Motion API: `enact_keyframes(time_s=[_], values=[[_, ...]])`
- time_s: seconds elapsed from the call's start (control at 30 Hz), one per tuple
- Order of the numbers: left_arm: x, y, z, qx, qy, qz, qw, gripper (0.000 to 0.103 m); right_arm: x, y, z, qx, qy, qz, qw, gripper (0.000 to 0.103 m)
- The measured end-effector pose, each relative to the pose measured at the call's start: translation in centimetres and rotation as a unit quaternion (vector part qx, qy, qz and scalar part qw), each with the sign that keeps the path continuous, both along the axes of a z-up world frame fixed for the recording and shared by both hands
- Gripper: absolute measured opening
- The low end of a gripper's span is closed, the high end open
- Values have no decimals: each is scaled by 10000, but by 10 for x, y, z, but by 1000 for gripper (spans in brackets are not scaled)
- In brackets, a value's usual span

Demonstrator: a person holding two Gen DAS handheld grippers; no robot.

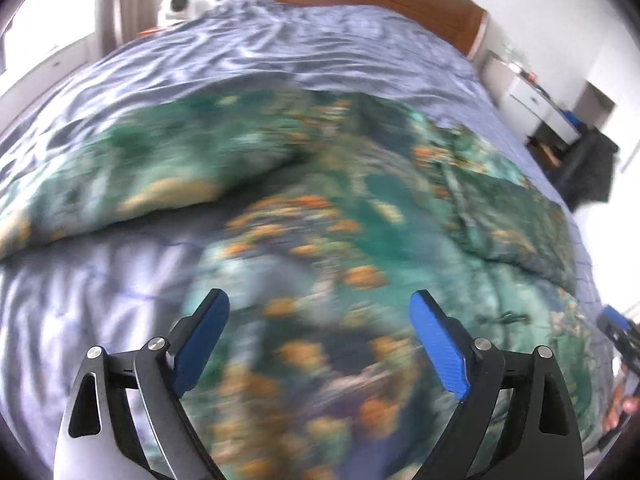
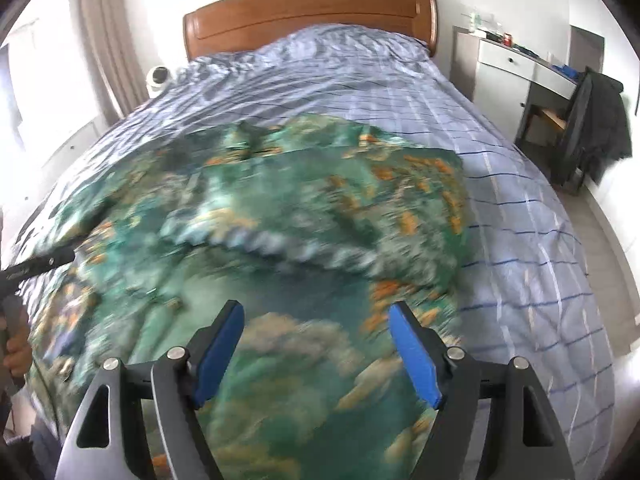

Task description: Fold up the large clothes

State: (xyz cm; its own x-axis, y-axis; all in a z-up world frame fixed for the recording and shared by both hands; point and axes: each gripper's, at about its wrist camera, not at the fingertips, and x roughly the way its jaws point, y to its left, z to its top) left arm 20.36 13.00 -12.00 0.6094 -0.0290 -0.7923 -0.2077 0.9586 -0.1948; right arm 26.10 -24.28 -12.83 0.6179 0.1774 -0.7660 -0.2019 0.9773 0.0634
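Left tongs (image 1: 320, 320) pitched steeply down over the bed (image 1: 80, 312), blue pads (image 1: 438, 344) spread wide, nothing between them, nothing gripped. No earlier view to compare. Green floral garment (image 1: 328, 208) lies flat on the bed directly below and ahead of the left tongs; heavy blur, so touching or apart cannot be told, but the pads look clear of the cloth. One folded or bunched flap of it runs off ahead-left of the tongs; the rest spreads ahead-right. Blue checked bedsheet (image 1: 280, 52) shows bare to the left of the left tongs and beyond the garment.

Far right edge of the left view: right tongs' body and the person's fingers (image 1: 624, 408) on its handle, partly cut off.

Right tongs (image 2: 316, 320) also tilted down, pads parted wide, empty. Garment (image 2: 300, 208) sits under and ahead of them, stretching mostly ahead-left; its right edge ends just right of the right pad, with bare sheet (image 2: 520, 220) beyond. Left edge of the right view: a hand (image 2: 16, 354) on the other tool's handle.

Wooden headboard (image 2: 308, 12) far ahead of both.
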Motion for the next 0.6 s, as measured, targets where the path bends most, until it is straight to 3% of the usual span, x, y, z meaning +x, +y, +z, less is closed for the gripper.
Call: enact_keyframes(time_s=[0.13, 0.23, 0.4, 0.5, 0.57, 0.6], values=[[-10, 35, -3, 154, 62, 406, 9990, 94, -25, 23, 8, 142, -104, 183, 9997, 76], [-16, 63, -6, 43, 115, 770, 9970, 94, -41, 38, 12, 107, -202, 342, 9992, 77], [-32, 124, -11, -654, -43, 1583, 9852, 94, -64, 46, 18, 23, -299, 410, 9987, 77], [-42, 175, -20, -1358, -285, 2239, 9647, 94, -76, 49, 21, -35, -381, 462, 9982, 77], [-48, 204, -31, -1834, -372, 2673, 9453, 95, -83, 51, 22, -92, -399, 485, 9980, 77], [-49, 223, -41, -2173, -408, 2958, 9293, 96, -85, 50, 21, -110, -375, 487, 9980, 77]])
